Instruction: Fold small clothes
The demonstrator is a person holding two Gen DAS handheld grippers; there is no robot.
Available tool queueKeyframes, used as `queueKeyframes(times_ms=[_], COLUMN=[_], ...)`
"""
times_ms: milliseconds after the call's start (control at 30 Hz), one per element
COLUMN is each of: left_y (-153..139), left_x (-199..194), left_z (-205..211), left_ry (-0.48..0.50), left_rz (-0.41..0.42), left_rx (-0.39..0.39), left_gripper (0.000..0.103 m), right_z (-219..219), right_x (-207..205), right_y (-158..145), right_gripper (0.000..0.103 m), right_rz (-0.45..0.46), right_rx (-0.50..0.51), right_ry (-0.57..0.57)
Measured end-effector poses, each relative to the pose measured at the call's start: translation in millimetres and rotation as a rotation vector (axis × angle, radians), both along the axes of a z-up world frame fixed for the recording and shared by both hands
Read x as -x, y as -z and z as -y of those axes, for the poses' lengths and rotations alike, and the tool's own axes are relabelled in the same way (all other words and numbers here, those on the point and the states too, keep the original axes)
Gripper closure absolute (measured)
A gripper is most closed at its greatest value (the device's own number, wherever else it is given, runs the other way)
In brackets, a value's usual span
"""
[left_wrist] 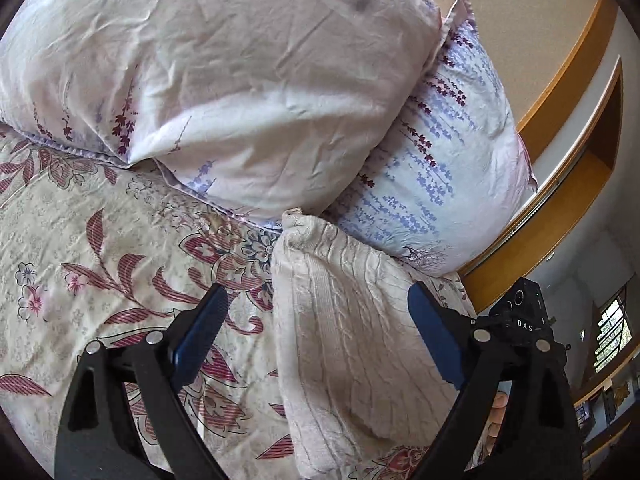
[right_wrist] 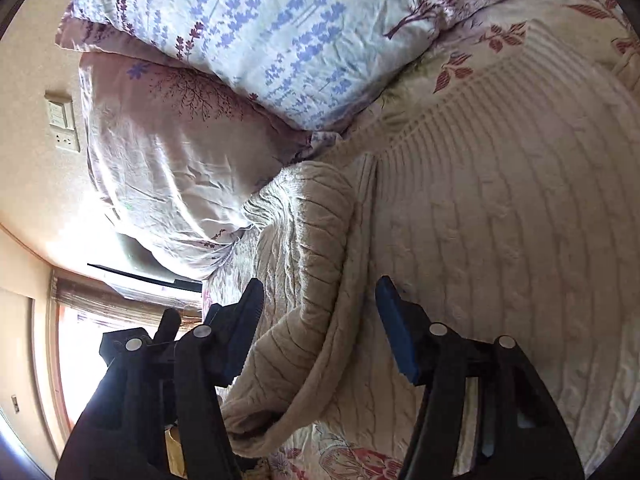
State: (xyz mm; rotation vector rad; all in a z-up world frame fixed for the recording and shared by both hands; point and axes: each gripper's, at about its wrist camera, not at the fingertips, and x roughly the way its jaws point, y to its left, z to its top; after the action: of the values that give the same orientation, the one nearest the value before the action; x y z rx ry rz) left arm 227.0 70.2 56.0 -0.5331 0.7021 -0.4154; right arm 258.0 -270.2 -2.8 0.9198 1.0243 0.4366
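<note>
Cream knit sweater (right_wrist: 500,208) lies part-folded on bedsheet (left_wrist: 80,240); left gripper (left_wrist: 316,312) and right gripper (right_wrist: 320,304) both gape, gripping nothing; next, judged: pinch sleeve (right_wrist: 304,240).

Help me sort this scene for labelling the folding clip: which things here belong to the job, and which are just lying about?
Part of the job:
cream cable-knit sweater, one sleeve doubled over
left gripper, fingers open astride the sweater
right gripper, fingers open astride the sleeve fold

Just lying about:
lavender-print pillow
pale pink pillow
floral bedsheet
wall switch panel
</note>
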Motion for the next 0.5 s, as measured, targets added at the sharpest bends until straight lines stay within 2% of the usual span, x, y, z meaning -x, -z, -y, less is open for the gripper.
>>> queueKeyframes(times_ms=[33, 67, 100, 133, 167, 233, 367, 500], left_y=[0.6, 1.0, 1.6, 1.8, 2.0, 2.0, 2.6, 4.3], left_x=[-1.3, -1.6, 0.5, 1.6, 1.9, 1.9, 2.7, 3.4], left_z=[0.4, 0.6, 0.4, 0.6, 0.8, 2.5, 4.8, 9.1], left_ry=[-0.005, -0.005, -0.004, -0.005, -0.002, -0.002, -0.007, 0.002], left_rz=[-0.006, -0.008, -0.009, -0.01, -0.011, -0.014, -0.011, -0.009], left_rx=[-0.001, 0.002, 0.006, 0.01, 0.011, 0.006, -0.009, -0.024], left_gripper=[0.012, 0.012, 0.012, 0.012, 0.012, 0.012, 0.011, 0.01], right_z=[-3.9, -7.9, -12.6, -17.1, -21.9, -24.7, -15.7, 2.0], right_x=[-2.8, -5.5, -8.3, -11.7, -13.6, -13.9, -7.6, 5.8], right_y=[0.6, 0.8, 1.3, 3.9, 6.0, 3.5, -22.9, -56.1], right_gripper=[0.044, 0.052, 0.068, 0.079, 0.085, 0.087, 0.088, 0.089], right_rz=[-0.003, -0.003, -0.001, 0.001, 0.002, 0.039, 0.162, 0.27], right_rx=[0.009, 0.029, 0.046, 0.057, 0.068, 0.088, 0.067, 0.14], right_ry=[0.0, 0.002, -0.005, -0.019, -0.03, -0.018, 0.032, 0.103])
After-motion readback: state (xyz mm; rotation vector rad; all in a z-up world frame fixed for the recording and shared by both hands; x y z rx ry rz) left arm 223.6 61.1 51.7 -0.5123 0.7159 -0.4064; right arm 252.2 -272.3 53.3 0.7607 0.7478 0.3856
